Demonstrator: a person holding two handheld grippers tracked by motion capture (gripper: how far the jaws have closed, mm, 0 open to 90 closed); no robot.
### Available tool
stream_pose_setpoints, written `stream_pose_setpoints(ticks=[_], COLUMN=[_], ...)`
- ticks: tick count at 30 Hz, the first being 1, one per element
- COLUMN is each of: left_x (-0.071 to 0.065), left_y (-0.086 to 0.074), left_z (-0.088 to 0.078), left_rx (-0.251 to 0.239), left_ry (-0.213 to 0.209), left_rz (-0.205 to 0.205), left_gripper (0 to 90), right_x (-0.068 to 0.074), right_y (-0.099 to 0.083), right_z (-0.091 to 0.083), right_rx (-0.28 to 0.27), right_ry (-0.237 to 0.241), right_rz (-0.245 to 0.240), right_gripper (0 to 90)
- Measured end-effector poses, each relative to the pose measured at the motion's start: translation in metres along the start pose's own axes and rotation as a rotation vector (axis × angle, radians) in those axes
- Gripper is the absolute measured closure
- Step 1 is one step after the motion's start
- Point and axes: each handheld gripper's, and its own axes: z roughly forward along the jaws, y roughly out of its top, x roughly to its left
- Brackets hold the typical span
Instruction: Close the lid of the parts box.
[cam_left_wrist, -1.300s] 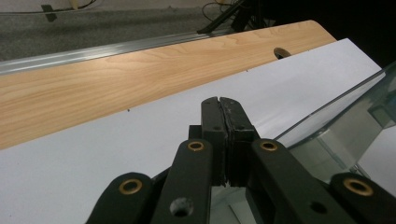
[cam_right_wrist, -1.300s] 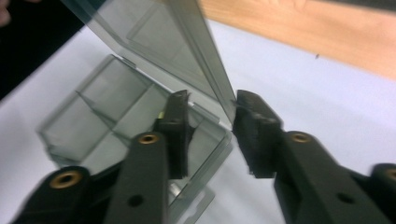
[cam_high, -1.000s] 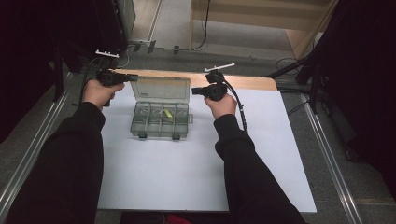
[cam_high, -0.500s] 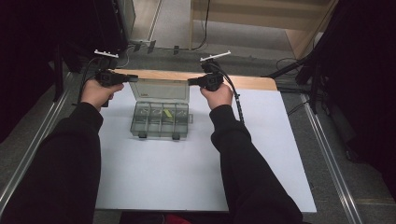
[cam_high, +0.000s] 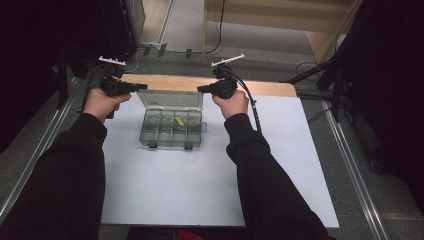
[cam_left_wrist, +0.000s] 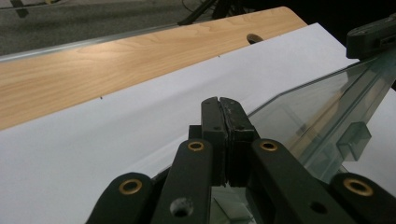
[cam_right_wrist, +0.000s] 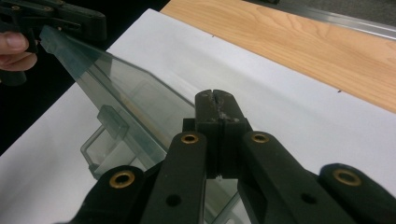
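box: clear compartment box (cam_high: 171, 129) centre of high view on white tabletop (cam_high: 200, 185), lid (cam_high: 170, 99) up | left gripper (cam_high: 142, 87), right gripper (cam_high: 201, 90): fingers pressed together at lid's 2 top corners | risk: uneven push could twist lid or skid box

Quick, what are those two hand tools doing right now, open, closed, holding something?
Left tool: closed, pinching the clear lid at its left corner.
Right tool: closed, pinching the same lid's right corner.

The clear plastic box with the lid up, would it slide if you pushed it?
Probably. The clear plastic box looks thin-walled and light, resting on smooth white paper. Its raised lid may wobble or drop shut.
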Motion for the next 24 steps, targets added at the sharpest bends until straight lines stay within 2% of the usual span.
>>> stream_pose_setpoints(ticks=[8, 11, 20, 24], left_x=[-0.005, -0.008, -0.021, -0.026], left_y=[-0.004, -0.005, -0.007, -0.011], left_z=[-0.007, -0.011, -0.012, -0.010], left_rx=[0.006, 0.000, 0.020, 0.027], left_ry=[-0.020, -0.042, -0.065, -0.068], left_rz=[0.009, 0.008, 0.055, 0.070], left_gripper=[89.0, 89.1, 89.0, 89.0], right_x=[0.009, 0.012, 0.024, 0.030], right_y=[-0.004, -0.004, -0.011, -0.015], right_z=[-0.002, -0.004, 0.003, 0.005], right_rx=[0.017, 0.007, 0.012, 0.026], right_ry=[0.012, 0.027, 0.058, 0.055], right_rz=[-0.024, -0.039, -0.057, -0.075], right_gripper=[90.0, 90.0, 90.0, 90.0])
